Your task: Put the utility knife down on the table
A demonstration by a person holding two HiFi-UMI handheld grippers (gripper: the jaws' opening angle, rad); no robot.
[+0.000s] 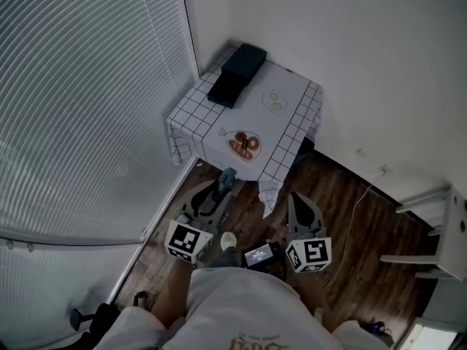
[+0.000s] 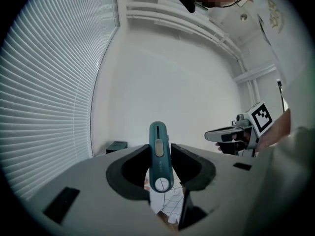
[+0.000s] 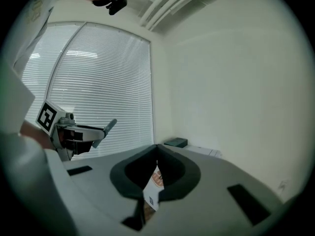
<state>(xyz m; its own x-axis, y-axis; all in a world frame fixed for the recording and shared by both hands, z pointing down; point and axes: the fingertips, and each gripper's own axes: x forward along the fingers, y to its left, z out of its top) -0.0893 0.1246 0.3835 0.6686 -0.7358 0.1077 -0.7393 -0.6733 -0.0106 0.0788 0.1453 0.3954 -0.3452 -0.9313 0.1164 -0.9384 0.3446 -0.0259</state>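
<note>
A teal utility knife [image 1: 228, 179] sticks up from my left gripper [image 1: 222, 188], which is shut on it, held over the wooden floor just short of the table's near corner. In the left gripper view the knife [image 2: 159, 157] stands upright, clamped between the two dark pads. The small table [image 1: 288, 86] with a white grid cloth stands in the room's corner ahead. My right gripper [image 1: 294, 197] hangs to the right of the left one, its jaws closed together with nothing between them, as the right gripper view [image 3: 156, 150] shows.
On the table lie a black box [image 1: 236, 74] at the back, a heart-shaped dish [image 1: 244, 145] near the front, and a pale round pair [image 1: 275, 101]. Window blinds [image 1: 80, 100] fill the left. A white cable [image 1: 357, 203] and white furniture [image 1: 445, 239] are on the right.
</note>
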